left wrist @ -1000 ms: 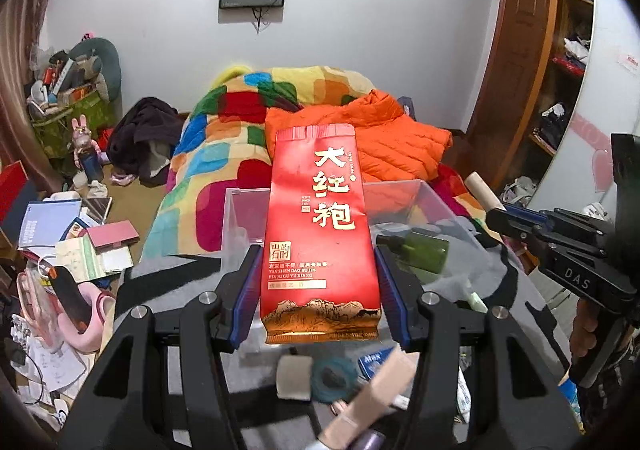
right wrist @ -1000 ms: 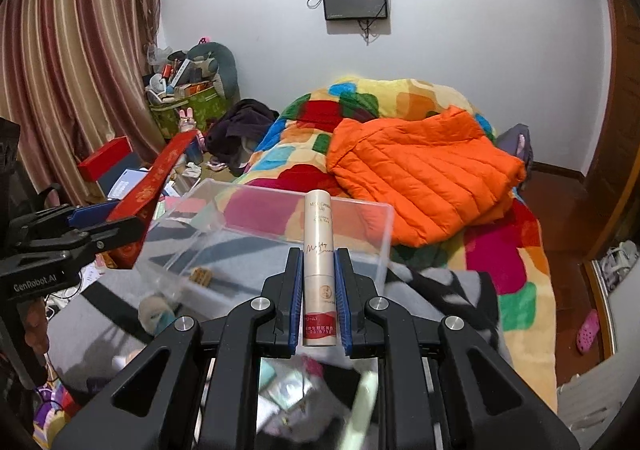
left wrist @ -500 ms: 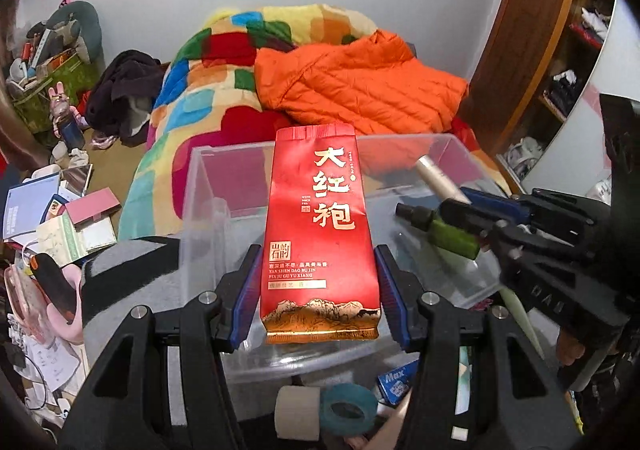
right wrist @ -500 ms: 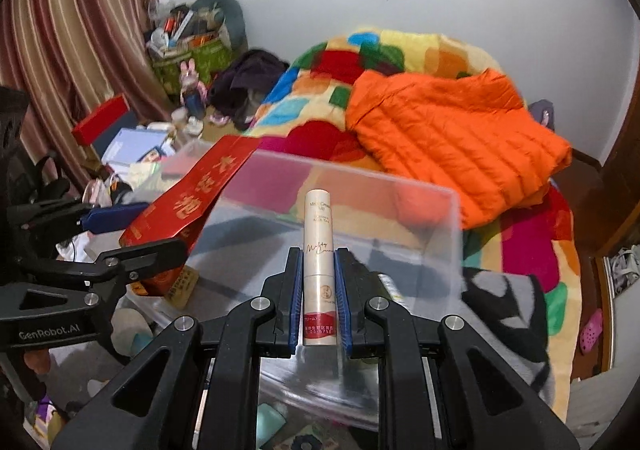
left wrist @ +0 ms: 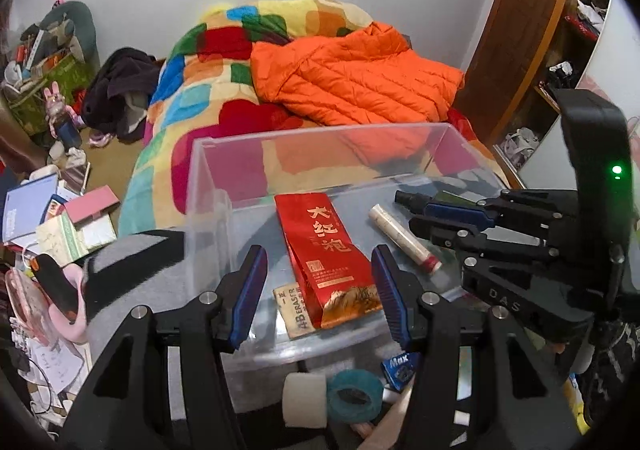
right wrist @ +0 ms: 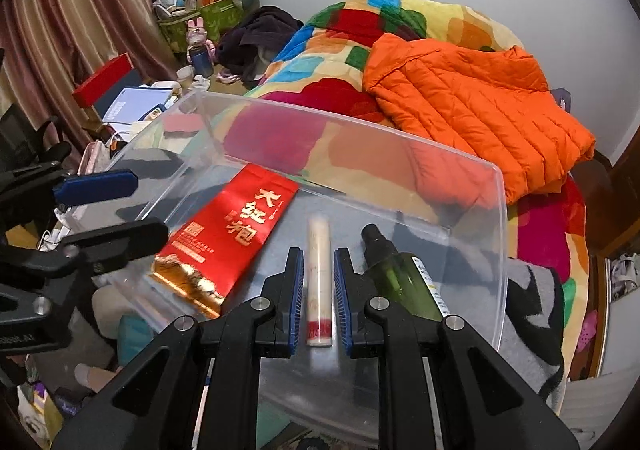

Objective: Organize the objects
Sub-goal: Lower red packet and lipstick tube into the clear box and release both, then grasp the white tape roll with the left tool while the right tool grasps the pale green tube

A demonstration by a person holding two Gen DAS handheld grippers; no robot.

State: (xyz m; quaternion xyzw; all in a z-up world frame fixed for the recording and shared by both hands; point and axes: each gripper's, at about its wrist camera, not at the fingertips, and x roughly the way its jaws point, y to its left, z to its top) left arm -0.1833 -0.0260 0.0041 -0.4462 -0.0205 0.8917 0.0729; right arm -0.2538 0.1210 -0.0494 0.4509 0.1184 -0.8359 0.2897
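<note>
A clear plastic bin (left wrist: 320,130) (right wrist: 360,138) stands on a grey and black blanket. A red tea pouch (left wrist: 328,250) (right wrist: 228,238) lies flat on its floor, partly over a tan sachet (left wrist: 292,310). My left gripper (left wrist: 318,250) (right wrist: 148,206) hovers open above the pouch, pads clear of it. A cream tube with a red end (right wrist: 319,274) (left wrist: 400,234) lies beside the pouch. My right gripper (right wrist: 319,250) (left wrist: 418,215) straddles the tube, open, with a thin gap at each pad. A green spray bottle (right wrist: 400,282) rests right of the tube.
In front of the bin lie a white tape roll (left wrist: 304,394), a teal roll (left wrist: 352,398) and a blue packet (left wrist: 400,366). Behind it is a bed with an orange jacket (right wrist: 472,102). Books and boxes (left wrist: 72,218) crowd the floor at left.
Both grippers tipped down over the bin. The pouch and the tube, gripped half a second ago, now lie loose on the bin floor.
</note>
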